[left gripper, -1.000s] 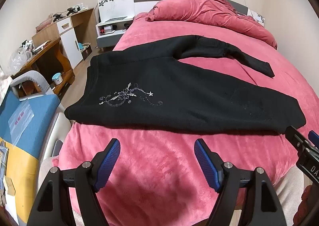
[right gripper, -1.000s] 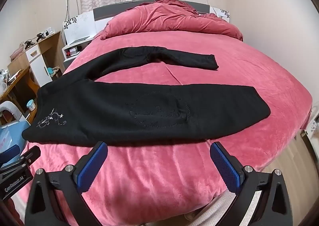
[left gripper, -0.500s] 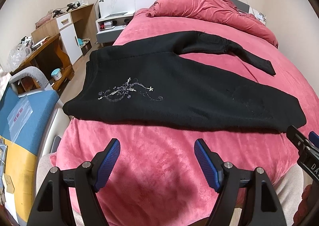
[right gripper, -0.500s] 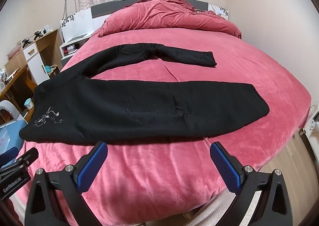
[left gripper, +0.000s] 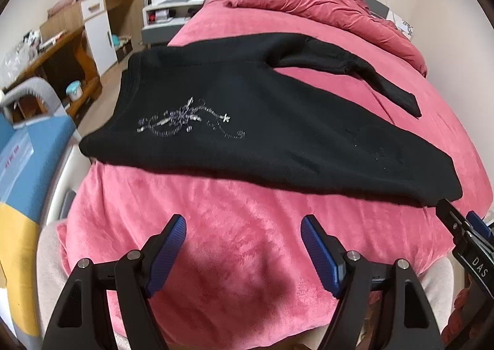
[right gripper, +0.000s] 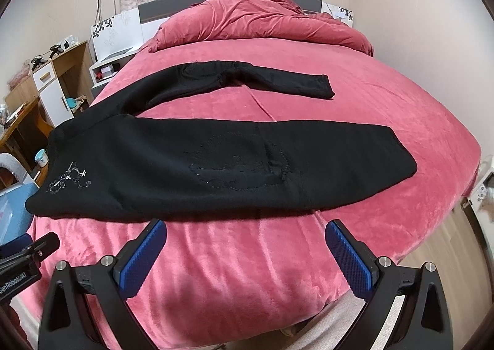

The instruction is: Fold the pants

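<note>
Left tool point(left gripper: 244, 238): mine, blue pads spread wide, holding nothing, over bare blanket.
Right tool point(right gripper: 245, 242): same, wide apart, nothing held.
Black knit pants with silver embroidery point(right gripper: 191, 164): flat on red plush bed point(right gripper: 386, 96), near leg straight, far leg bent away, legs apart.
Progress: no fold yet; everything left.
Far: crumpled red duvet point(right gripper: 262, 22) at headboard.

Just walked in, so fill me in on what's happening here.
A person holds two grippers above black pants spread flat on a pink bed, legs splayed apart. The left gripper and right gripper are both open and hold nothing. No fold has been made yet.
</note>
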Action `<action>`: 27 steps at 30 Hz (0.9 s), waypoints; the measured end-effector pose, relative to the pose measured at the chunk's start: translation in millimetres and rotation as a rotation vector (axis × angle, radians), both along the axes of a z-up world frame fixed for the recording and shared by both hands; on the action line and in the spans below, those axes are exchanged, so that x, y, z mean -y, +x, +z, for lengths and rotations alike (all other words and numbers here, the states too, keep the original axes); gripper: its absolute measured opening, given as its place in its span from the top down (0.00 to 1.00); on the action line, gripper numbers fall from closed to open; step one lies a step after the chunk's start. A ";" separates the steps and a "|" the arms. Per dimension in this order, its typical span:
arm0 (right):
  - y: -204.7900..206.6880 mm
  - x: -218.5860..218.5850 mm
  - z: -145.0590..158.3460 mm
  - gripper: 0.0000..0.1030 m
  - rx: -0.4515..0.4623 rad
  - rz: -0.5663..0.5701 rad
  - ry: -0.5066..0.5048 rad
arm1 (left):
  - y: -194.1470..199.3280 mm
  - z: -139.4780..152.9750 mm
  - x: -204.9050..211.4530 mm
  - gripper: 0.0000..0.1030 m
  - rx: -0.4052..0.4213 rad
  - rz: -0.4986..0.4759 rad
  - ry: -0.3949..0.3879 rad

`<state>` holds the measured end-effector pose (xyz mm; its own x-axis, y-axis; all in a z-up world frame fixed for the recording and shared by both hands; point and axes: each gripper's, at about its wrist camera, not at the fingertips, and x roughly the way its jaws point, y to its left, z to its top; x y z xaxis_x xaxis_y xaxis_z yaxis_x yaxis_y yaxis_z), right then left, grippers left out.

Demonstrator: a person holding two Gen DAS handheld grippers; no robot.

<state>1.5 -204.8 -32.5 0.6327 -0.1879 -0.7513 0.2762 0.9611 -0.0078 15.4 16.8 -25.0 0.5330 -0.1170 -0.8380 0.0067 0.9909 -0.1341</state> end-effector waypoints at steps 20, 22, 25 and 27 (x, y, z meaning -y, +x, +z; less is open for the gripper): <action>17.4 72.4 -23.0 0.00 -0.043 -0.070 0.058 | 42.0 -36.5 -66.0 0.24 -0.070 0.092 -0.326; 16.9 90.6 -27.1 0.00 -0.038 -0.101 0.113 | 50.6 -44.3 -78.5 0.24 -0.078 0.149 -0.345; 15.8 118.2 -36.0 0.00 -0.041 -0.142 0.209 | 57.0 -52.1 -92.3 0.24 -0.069 0.205 -0.364; 14.9 138.4 -43.7 0.00 -0.039 -0.176 0.281 | 60.8 -58.1 -101.4 0.24 -0.057 0.237 -0.383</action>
